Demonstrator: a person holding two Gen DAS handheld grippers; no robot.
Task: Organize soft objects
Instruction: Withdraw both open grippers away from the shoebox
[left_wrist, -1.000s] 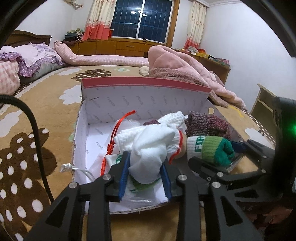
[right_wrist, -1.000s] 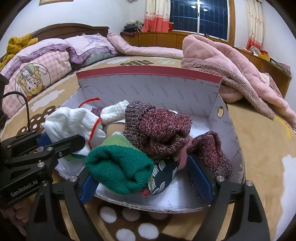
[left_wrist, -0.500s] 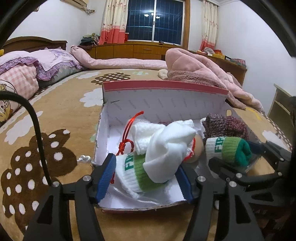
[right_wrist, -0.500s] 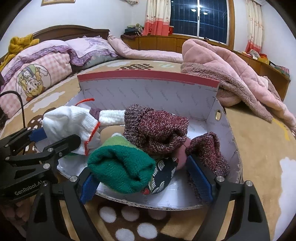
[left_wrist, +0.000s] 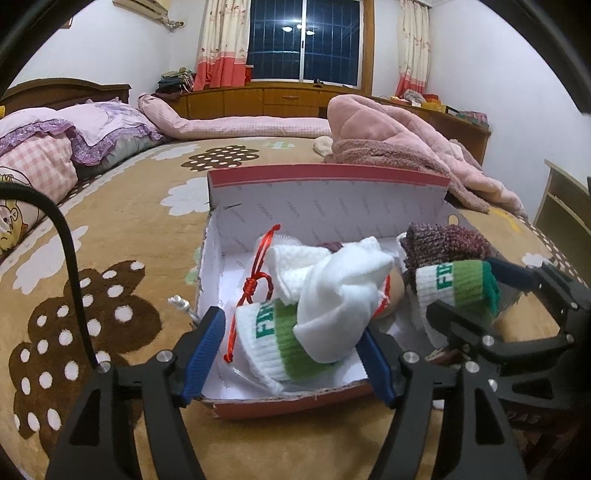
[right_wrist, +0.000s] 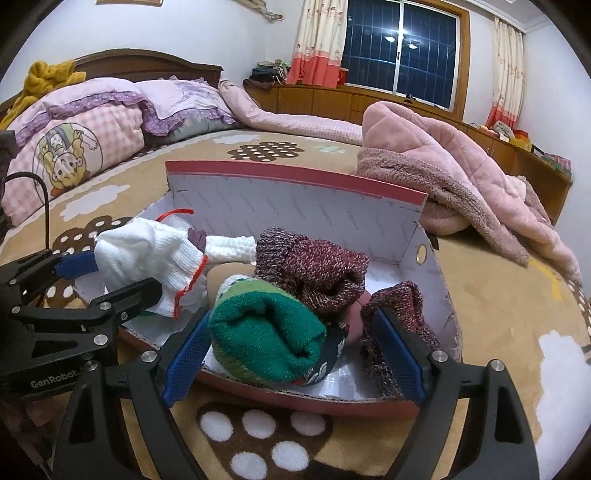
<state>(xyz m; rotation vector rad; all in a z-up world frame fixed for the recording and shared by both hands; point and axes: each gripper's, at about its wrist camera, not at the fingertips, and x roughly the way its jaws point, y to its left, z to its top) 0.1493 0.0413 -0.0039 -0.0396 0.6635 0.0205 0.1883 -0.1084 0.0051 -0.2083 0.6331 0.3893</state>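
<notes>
Two tools at open box on bed. Left tool jaws opening, pads clear of white sock bundle betw them, bundle resting in box on green/white sock. Right tool wide, released, pads either side of green sock roll; maroon knit sock behind, inside box.

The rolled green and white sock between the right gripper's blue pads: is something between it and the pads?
Nothing visible does. The rolled green and white sock lies in the cardboard box, between the open right gripper pads; a maroon knitted sock lies beside the right pad.
</notes>
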